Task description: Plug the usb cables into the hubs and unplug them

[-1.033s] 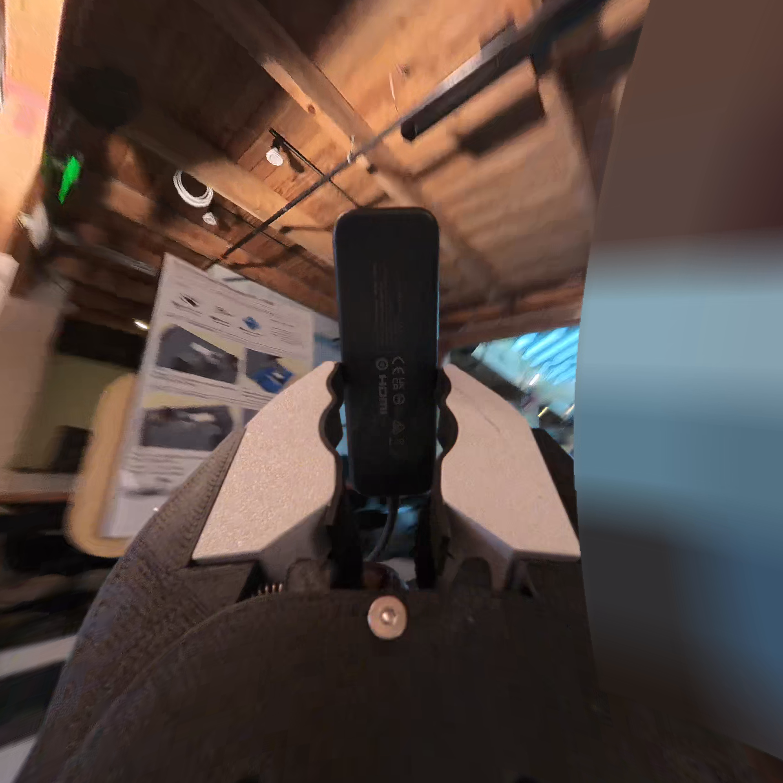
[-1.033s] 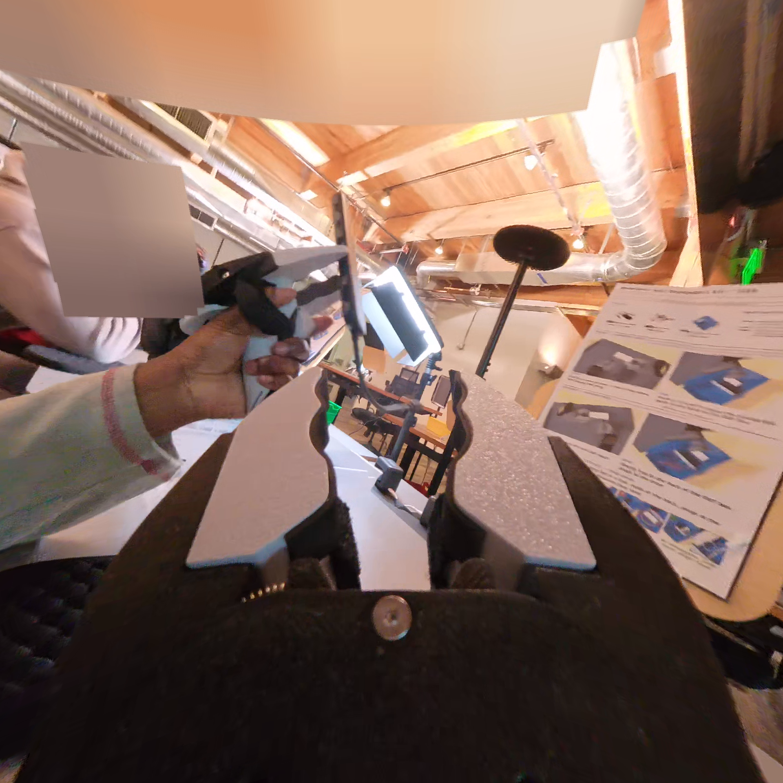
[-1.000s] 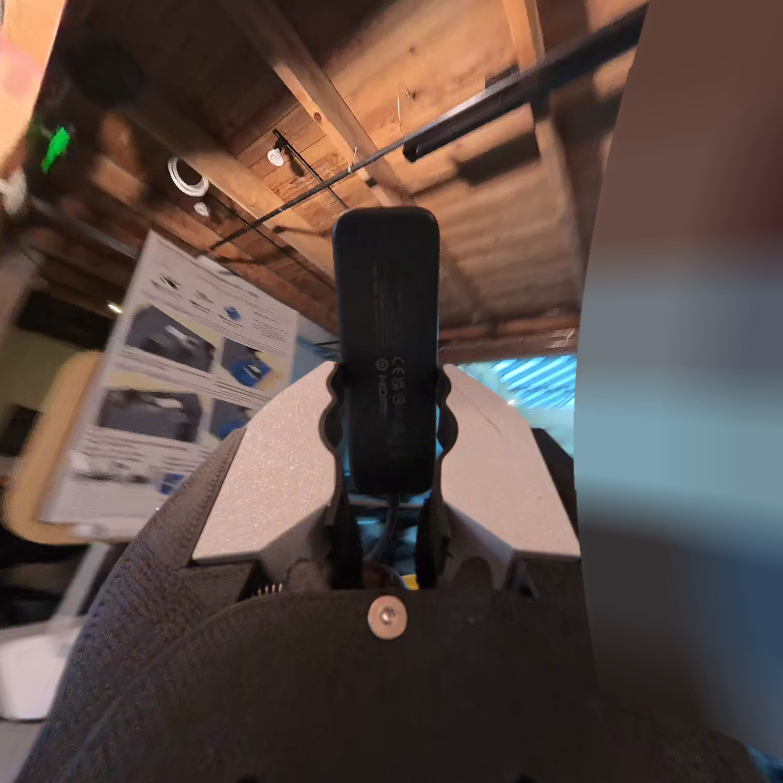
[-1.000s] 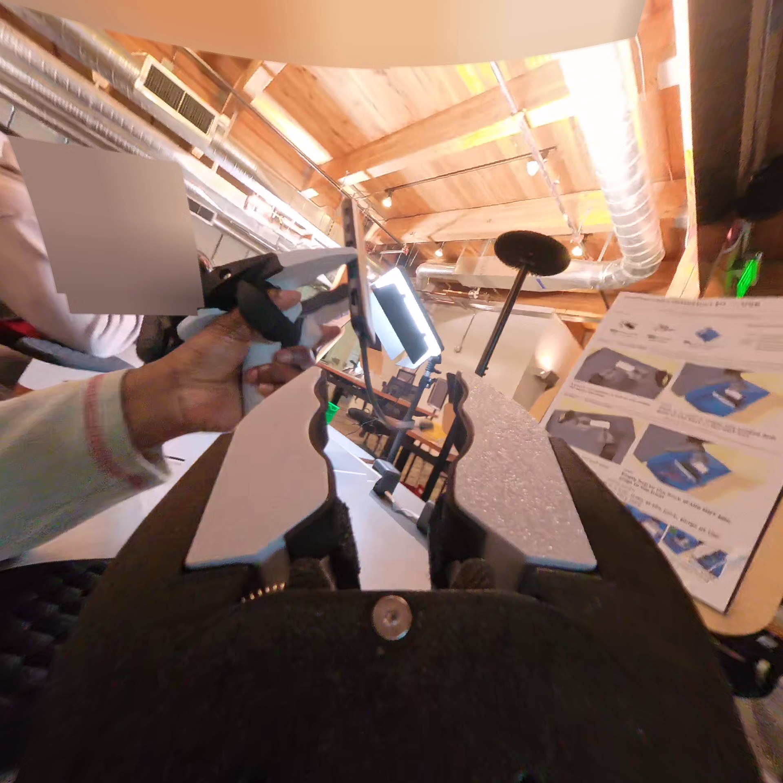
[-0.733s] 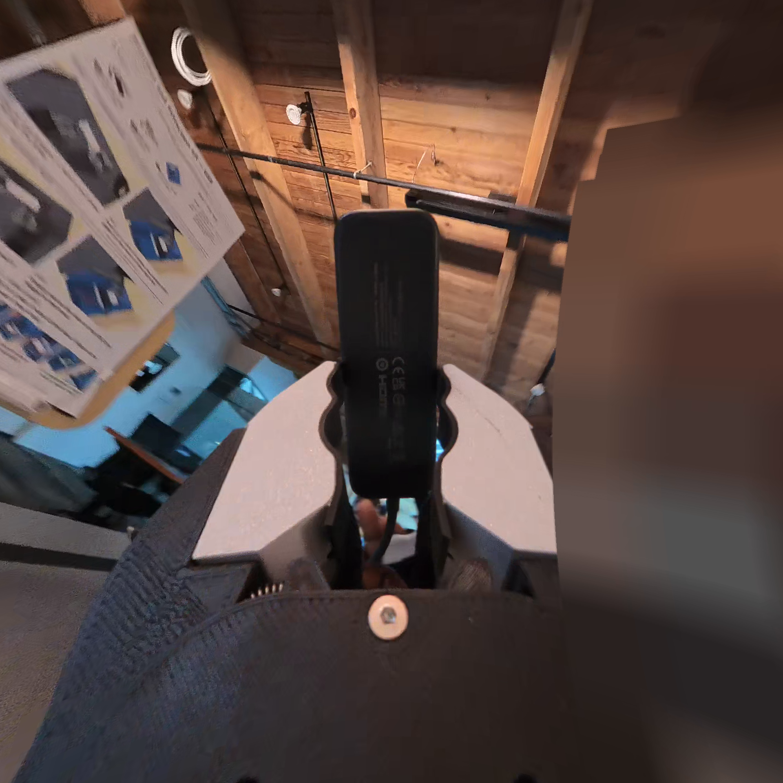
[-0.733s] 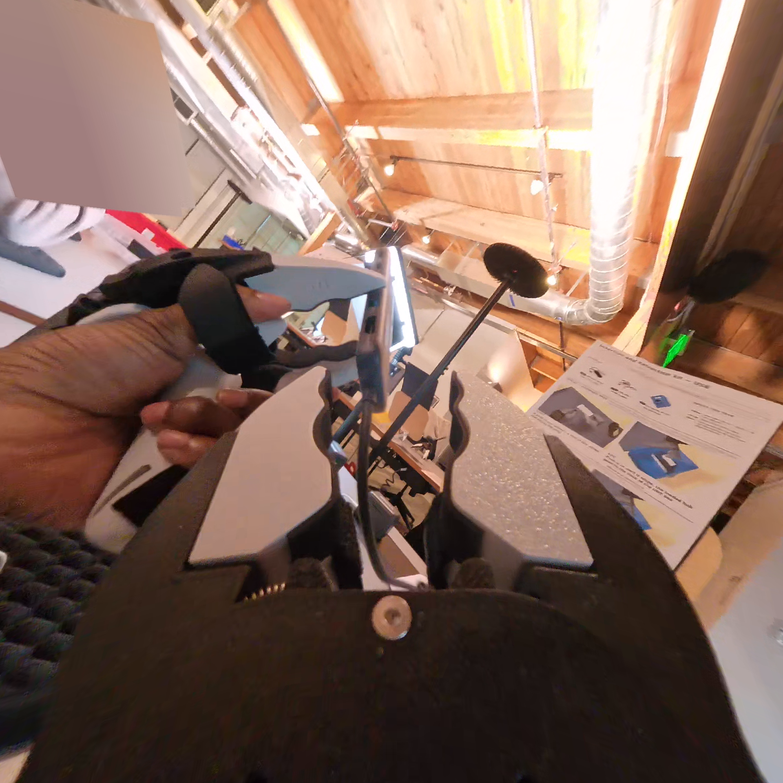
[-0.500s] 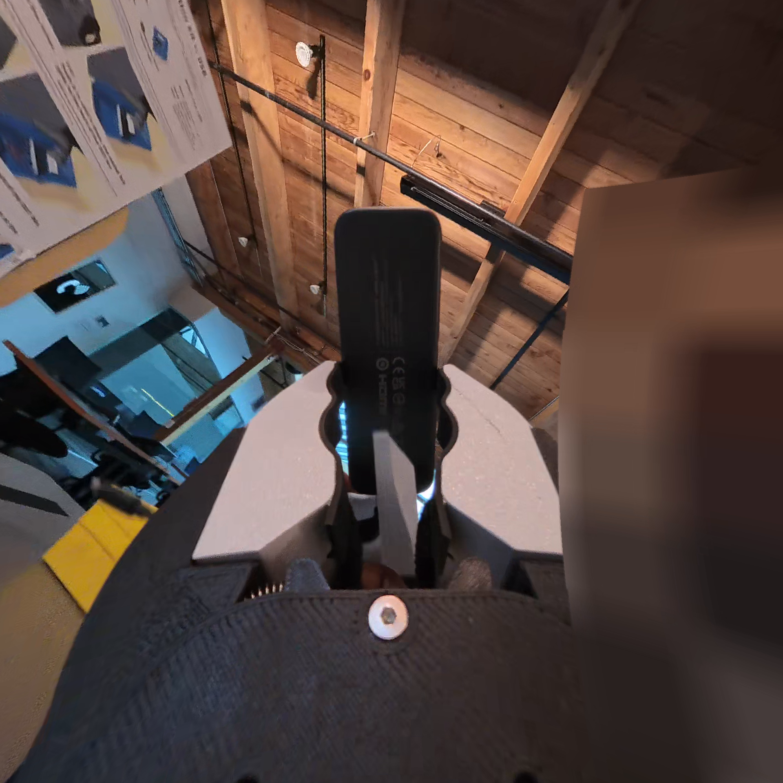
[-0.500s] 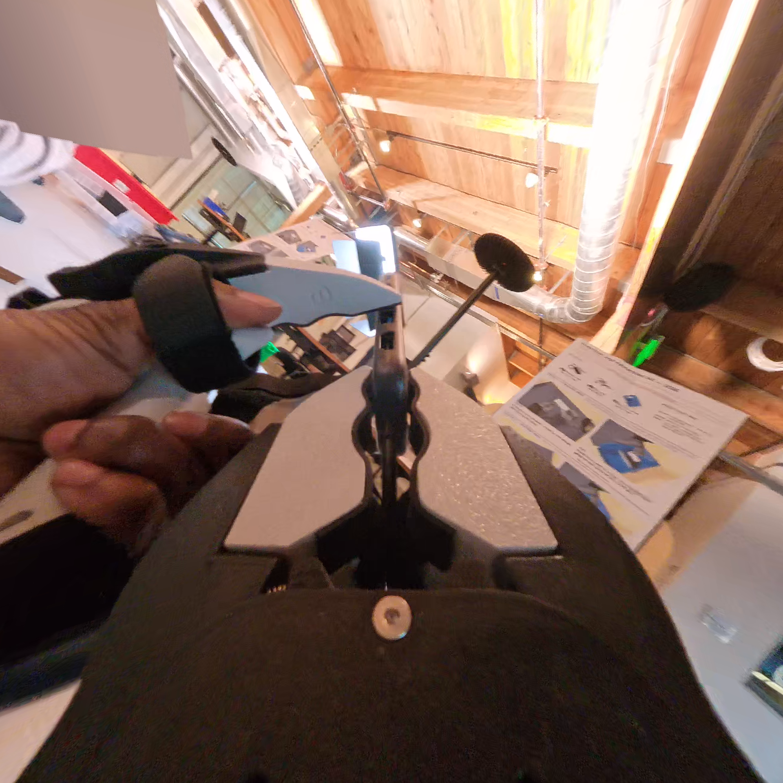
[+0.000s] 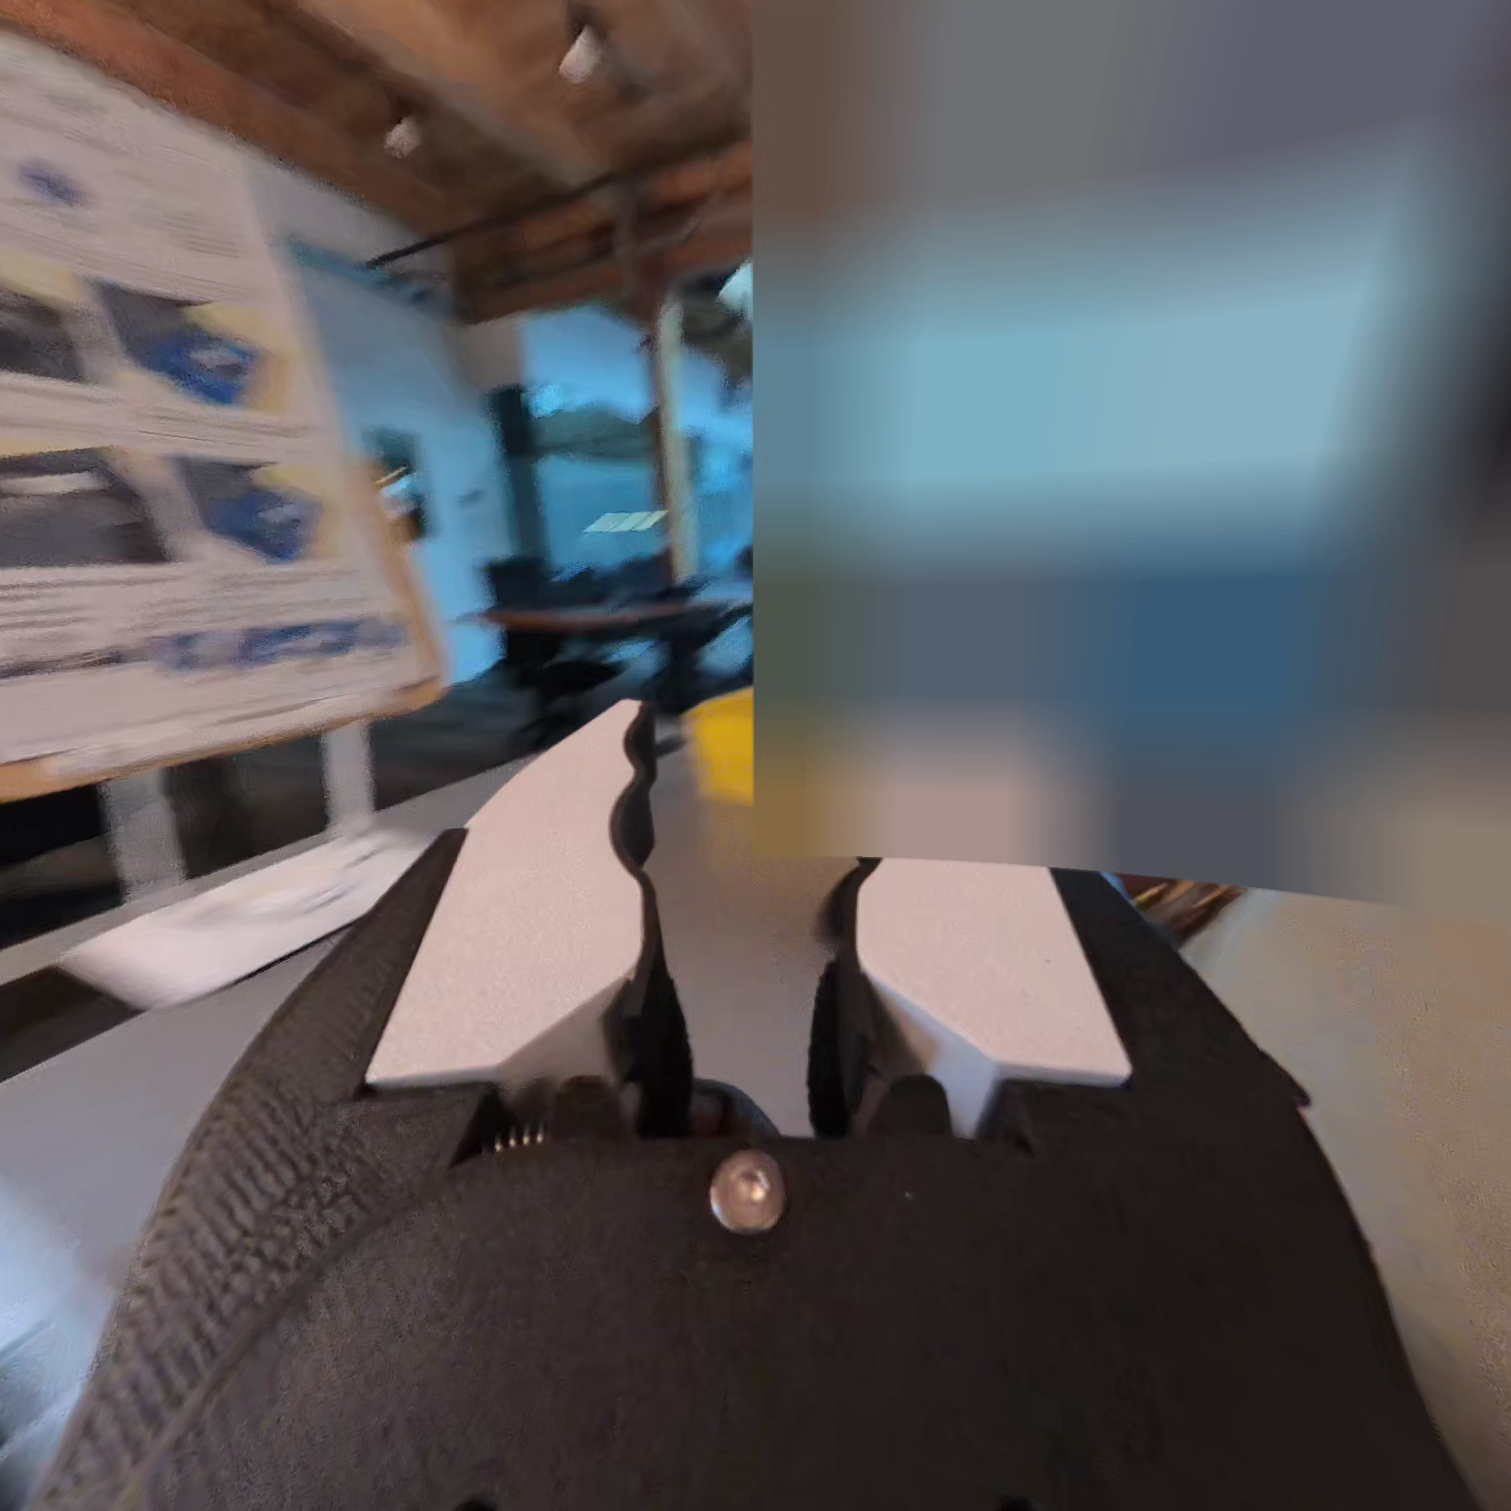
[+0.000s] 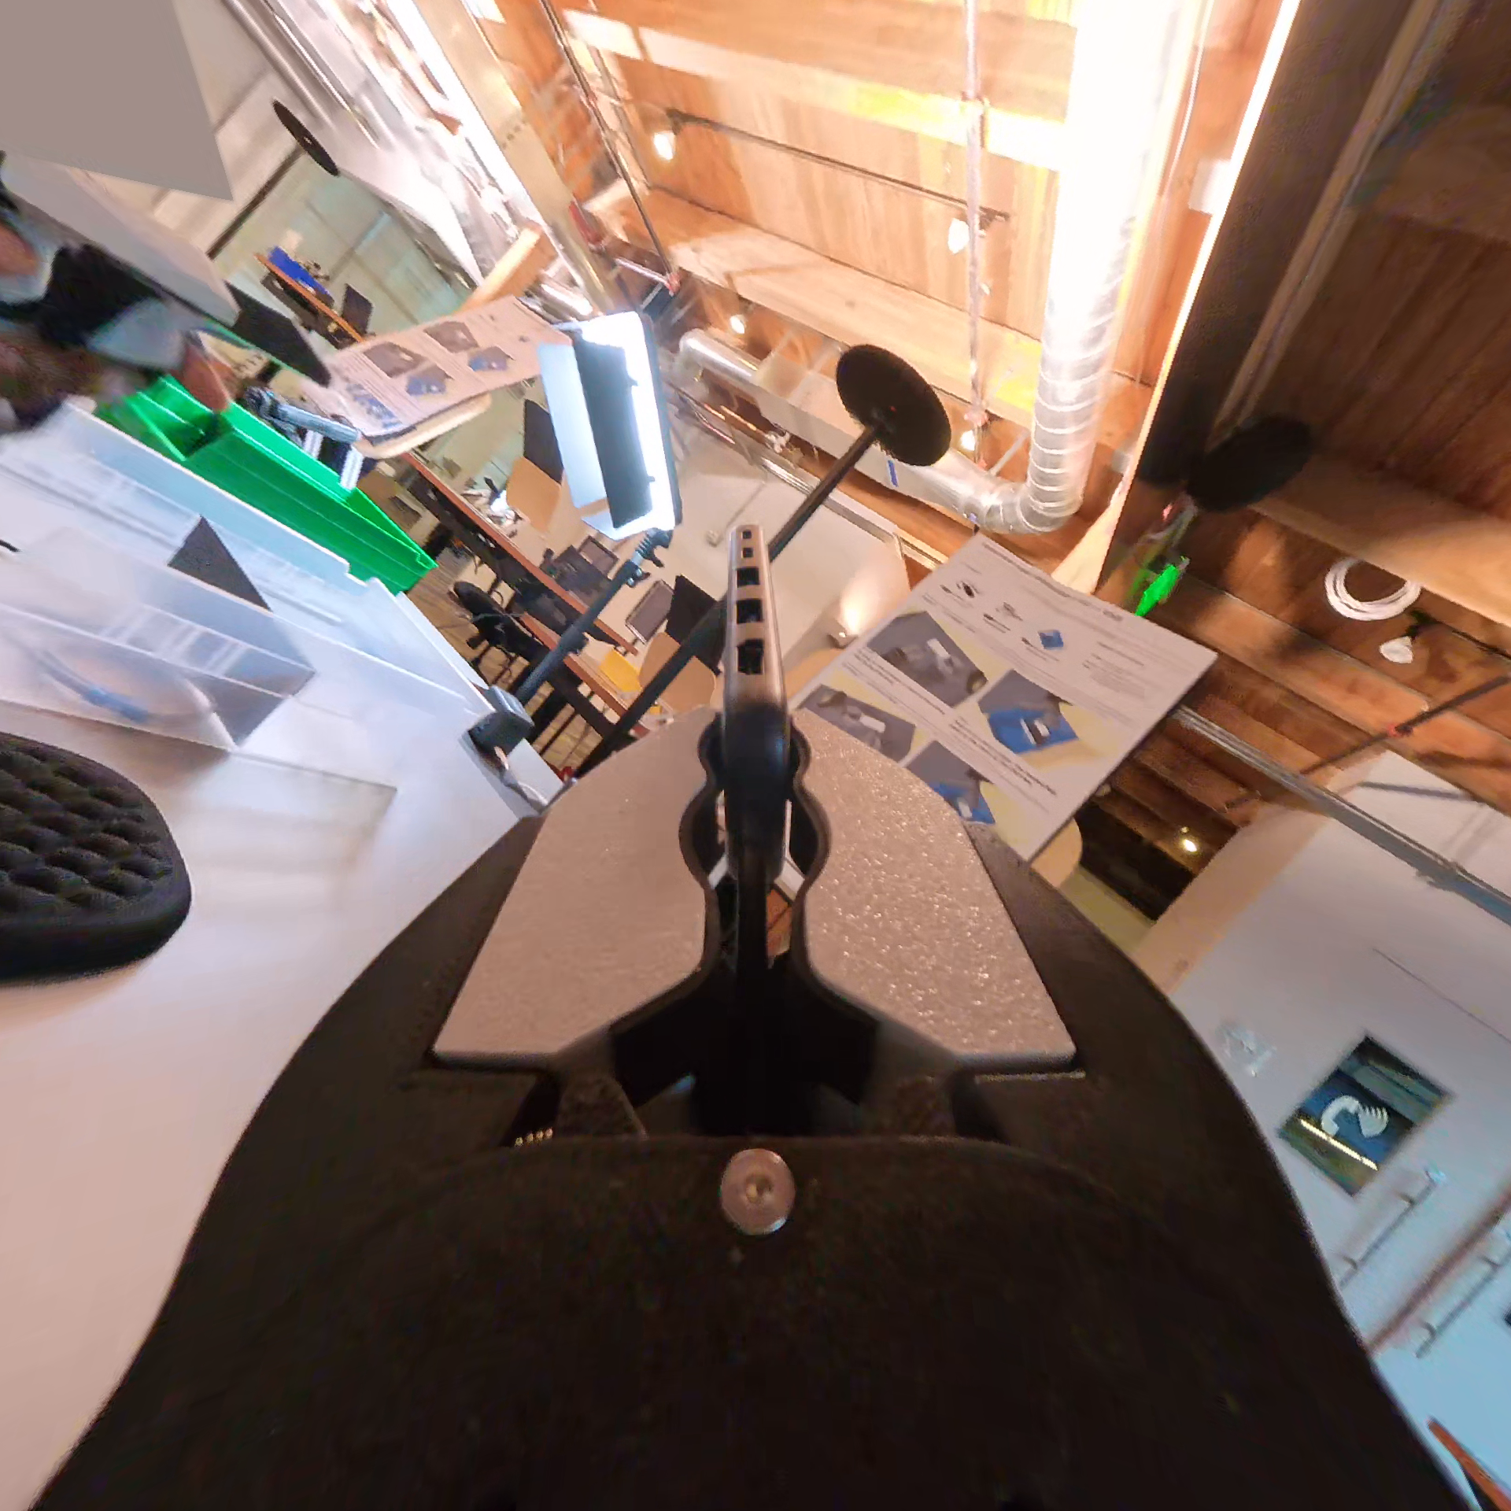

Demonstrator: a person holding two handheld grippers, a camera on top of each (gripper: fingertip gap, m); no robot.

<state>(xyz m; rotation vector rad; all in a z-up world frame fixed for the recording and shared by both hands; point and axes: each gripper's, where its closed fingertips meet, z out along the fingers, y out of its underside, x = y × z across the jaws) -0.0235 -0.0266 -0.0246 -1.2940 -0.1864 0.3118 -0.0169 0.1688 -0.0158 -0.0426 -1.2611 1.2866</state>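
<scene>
Moved: hub (image 10: pixel 751 654) has passed from left tool (image 9: pixel 740 826) to right tool (image 10: pixel 752 785). Left tool: jaws parted, empty, low over the white surface (image 9: pixel 1308 1022). Right tool: clamped on one hub, edge-on, upright, three ports visible. Beyond: one lamp panel (image 10: pixel 609 421), two posters. Risk: narrow grip may let hub twist. No cable visible.
</scene>
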